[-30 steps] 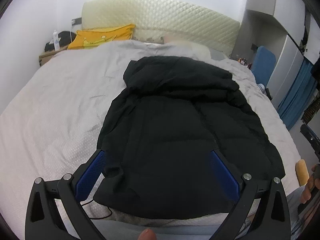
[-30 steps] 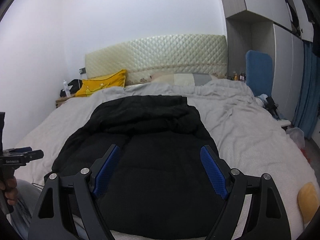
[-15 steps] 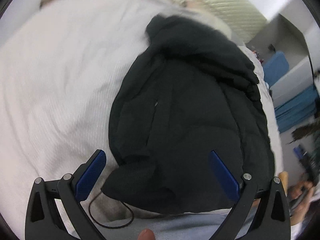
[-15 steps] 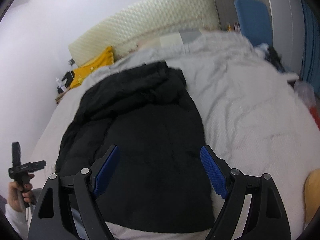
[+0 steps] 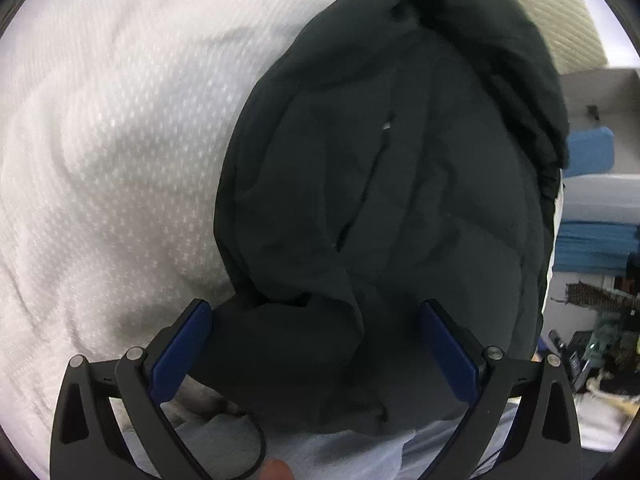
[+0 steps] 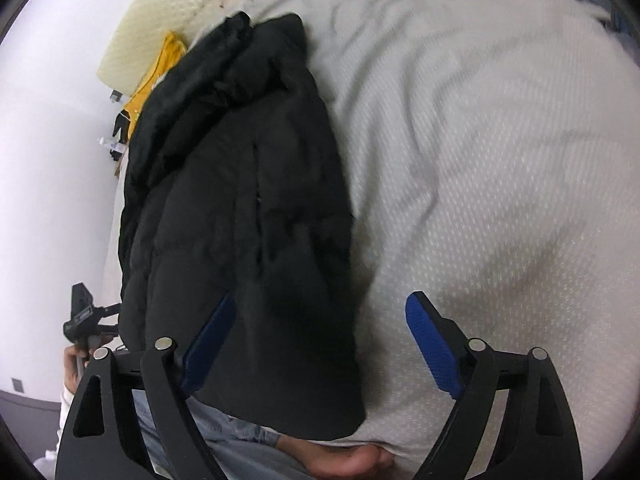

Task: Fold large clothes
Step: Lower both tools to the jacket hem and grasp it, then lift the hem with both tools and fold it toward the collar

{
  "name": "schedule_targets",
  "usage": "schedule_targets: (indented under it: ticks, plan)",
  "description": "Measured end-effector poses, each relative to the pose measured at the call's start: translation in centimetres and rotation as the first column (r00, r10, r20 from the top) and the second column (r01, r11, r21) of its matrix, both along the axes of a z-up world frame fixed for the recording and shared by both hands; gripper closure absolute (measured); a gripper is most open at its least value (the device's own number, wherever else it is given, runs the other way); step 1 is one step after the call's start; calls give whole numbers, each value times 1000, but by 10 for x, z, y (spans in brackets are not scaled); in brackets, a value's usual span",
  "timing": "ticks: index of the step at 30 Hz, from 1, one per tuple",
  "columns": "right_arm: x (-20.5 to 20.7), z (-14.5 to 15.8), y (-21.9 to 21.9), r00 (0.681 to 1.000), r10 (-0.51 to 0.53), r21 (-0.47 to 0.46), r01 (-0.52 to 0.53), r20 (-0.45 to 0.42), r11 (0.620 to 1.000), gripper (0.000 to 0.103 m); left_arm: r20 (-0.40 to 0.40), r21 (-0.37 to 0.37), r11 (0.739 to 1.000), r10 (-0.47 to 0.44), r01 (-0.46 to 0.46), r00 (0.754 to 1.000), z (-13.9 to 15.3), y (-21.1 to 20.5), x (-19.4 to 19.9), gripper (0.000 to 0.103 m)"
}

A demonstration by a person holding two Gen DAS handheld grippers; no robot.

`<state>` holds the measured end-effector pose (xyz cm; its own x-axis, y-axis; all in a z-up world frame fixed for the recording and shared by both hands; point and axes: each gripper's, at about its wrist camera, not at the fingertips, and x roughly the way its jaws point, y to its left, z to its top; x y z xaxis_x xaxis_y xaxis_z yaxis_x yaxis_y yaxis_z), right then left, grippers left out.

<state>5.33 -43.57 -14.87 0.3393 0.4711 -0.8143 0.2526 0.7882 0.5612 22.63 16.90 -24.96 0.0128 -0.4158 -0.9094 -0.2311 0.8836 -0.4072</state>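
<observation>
black puffer jacket (image 5: 400, 184) lies flat on white bed quilt (image 5: 112, 152) | left gripper (image 5: 316, 344) jaws wide apart over its hem corner | right gripper (image 6: 316, 340) jaws opening, straddling its edge, unpressed

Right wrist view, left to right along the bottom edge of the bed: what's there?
Left hand-held gripper in a hand → black padded jacket → white textured bedspread.

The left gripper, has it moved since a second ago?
Yes. The left gripper has dropped toward the black jacket's near hem; the headboard slid to the frame's corner.
</observation>
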Motion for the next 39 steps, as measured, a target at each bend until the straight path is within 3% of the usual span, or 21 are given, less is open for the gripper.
schedule_targets:
  ticks: [4, 10, 13, 18, 20, 23, 26, 29, 30, 35, 37, 39]
  plan:
    - [2, -19, -5, 998, 23, 38, -21, -53, 999, 8, -26, 12, 1000, 8, -8, 1000, -11, -1, 5, 1]
    - [15, -38, 13, 987, 138, 225, -118, -78, 967, 7, -48, -58, 998, 12, -14, 999, -23, -7, 14, 2]
    - [22, -36, 28, 977, 199, 270, -173, -72, 947, 7, -10, -115, 993, -16, 15, 1000, -21, -13, 13, 17]
    - [29, -13, 58, 957, 289, 304, -275, 0, 912, 6, 81, -228, 972, -28, 46, 996, -2, -19, 7, 52]
    - [30, -6, 65, 952, 304, 307, -299, 31, 903, 5, 85, -233, 972, -18, 37, 996, -1, -15, 6, 55]
    - [30, -9, 66, 953, 302, 303, -293, 16, 907, 4, 76, -195, 981, -8, 22, 997, -3, -8, 4, 54]
    - [31, -25, 57, 956, 286, 290, -257, -62, 922, 4, 43, -115, 993, 18, -13, 999, -9, 0, 2, 45]
    - [36, -39, 56, 948, 285, 283, -236, -144, 930, 4, -1, -31, 999, 14, -14, 1000, -19, -4, 4, 19]
    - [36, -46, 56, 941, 290, 287, -234, -172, 929, 4, -12, -13, 1000, 6, -6, 1000, -20, -6, 5, 17]
    - [42, -60, 63, 915, 351, 334, -273, -199, 902, 4, -64, -8, 998, -59, 59, 996, -27, -23, 12, 6]
    - [45, -58, 72, 906, 388, 356, -311, -168, 881, 4, -75, -37, 997, -74, 72, 994, -28, -25, 12, 6]
    - [44, -53, 78, 897, 421, 366, -350, -134, 862, 4, -71, -120, 989, -101, 92, 992, -26, -29, 13, 7]
